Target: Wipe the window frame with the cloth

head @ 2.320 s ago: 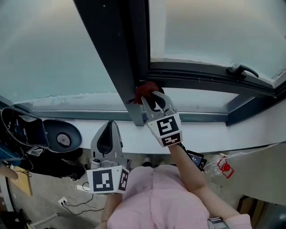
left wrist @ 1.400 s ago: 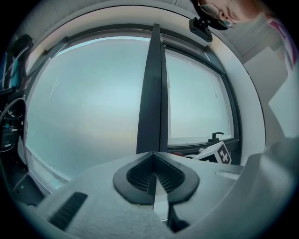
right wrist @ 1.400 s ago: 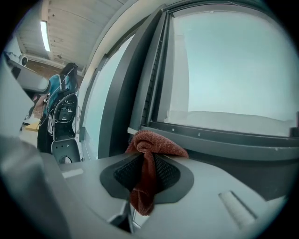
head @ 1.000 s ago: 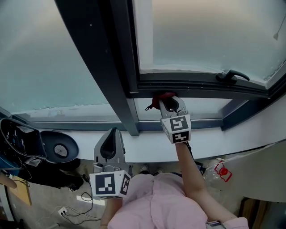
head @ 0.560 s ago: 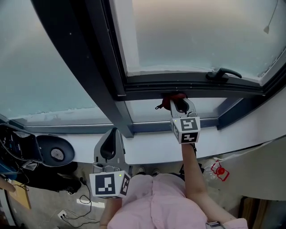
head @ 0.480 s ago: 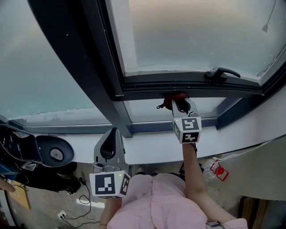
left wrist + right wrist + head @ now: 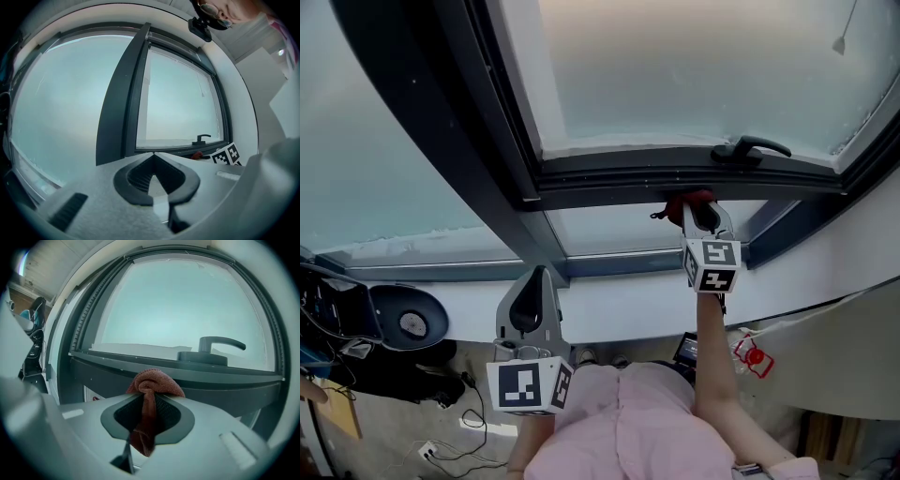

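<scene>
Right gripper pinched shut on red cloth, bunched against window frame; best approach: steady pressure, sliding along under handle.

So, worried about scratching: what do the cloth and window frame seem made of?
The cloth looks like soft reddish woven fabric, its ribbed texture showing. The window frame is dark, smooth, matte: probably coated metal or plastic, unclear which.

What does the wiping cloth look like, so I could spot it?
Find the dark window frame and follow its lower bar to below the black lever handle. There the right gripper pinches a rust-red woven cloth, the only soft, red thing there.
</scene>
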{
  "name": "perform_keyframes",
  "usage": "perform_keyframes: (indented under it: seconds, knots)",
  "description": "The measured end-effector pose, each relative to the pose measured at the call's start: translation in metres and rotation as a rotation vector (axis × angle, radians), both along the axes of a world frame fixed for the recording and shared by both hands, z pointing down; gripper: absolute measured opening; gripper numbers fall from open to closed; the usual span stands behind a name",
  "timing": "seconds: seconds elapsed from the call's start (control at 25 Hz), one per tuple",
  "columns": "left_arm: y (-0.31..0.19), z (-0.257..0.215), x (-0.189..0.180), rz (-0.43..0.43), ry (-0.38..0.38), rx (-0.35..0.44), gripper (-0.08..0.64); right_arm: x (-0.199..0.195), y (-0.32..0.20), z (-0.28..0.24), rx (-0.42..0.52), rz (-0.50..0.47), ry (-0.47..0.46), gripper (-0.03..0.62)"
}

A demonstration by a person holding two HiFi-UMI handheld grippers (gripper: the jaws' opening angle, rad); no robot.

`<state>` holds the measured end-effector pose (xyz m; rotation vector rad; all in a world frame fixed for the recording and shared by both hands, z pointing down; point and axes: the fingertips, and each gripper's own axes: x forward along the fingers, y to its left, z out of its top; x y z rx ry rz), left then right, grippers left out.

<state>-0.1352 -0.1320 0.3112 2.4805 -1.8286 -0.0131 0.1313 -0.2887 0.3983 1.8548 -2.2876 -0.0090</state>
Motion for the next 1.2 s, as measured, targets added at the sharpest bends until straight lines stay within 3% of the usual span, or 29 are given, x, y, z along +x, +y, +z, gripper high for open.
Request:
perform_keyframes:
  seconds: [0.44,0.92,1.2]
  knots:
    - [0.009,0.002,0.009,-0.003,-0.003,0.002,-0.003,0.073,-0.001,0.003,-0.013,0.11,-0.008,0.075]
    - [0.022,0.007,0.006,-0.006,0.002,-0.008,-0.003,0.075,0.013,-0.005,-0.013,0.128,-0.027,0.071]
    - [0.031,0.009,-0.002,-0.007,0.014,-0.009,-0.003,0.072,0.055,-0.032,0.051,0.124,-0.043,0.071]
